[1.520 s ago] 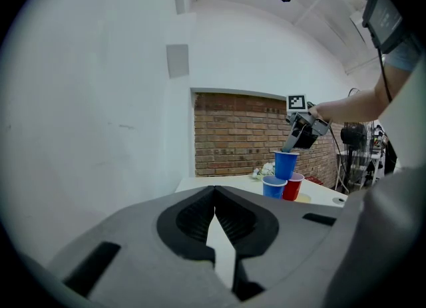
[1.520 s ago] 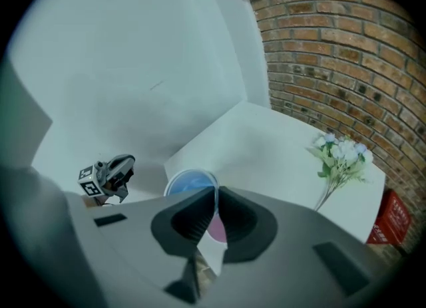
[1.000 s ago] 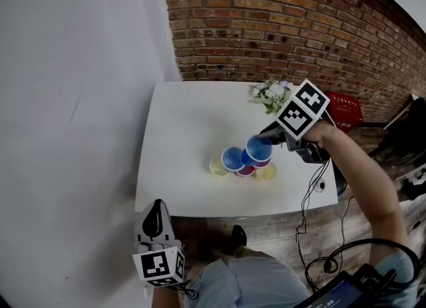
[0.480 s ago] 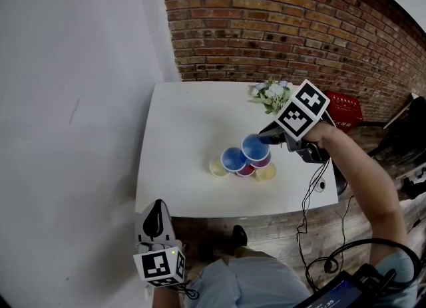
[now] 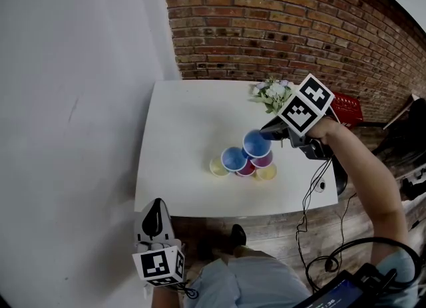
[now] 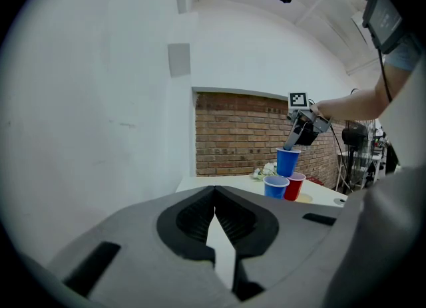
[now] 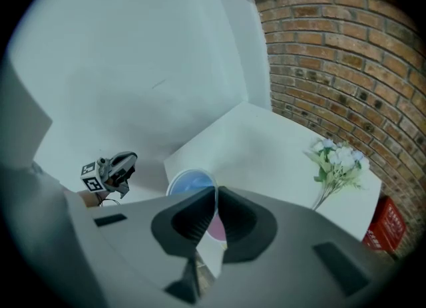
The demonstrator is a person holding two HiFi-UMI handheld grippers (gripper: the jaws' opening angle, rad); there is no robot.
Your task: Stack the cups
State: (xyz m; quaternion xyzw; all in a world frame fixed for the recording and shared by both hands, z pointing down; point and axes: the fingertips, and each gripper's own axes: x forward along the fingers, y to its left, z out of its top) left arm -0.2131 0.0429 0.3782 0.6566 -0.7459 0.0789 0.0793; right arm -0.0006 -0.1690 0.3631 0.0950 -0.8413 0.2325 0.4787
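The rim of a blue cup [image 5: 256, 144] is pinched between the jaws of the right gripper [image 5: 265, 134], which have just been closing. The cup is held over a red cup [image 5: 263, 161] on the white table [image 5: 186, 114]. A second blue cup [image 5: 233, 158] stands at its 8 o'clock. Flowers [image 5: 269, 94] lie at its 12 o'clock. The left gripper [image 5: 154, 215] is held off the table, at the head view's 7 o'clock, its jaws closed on nothing.
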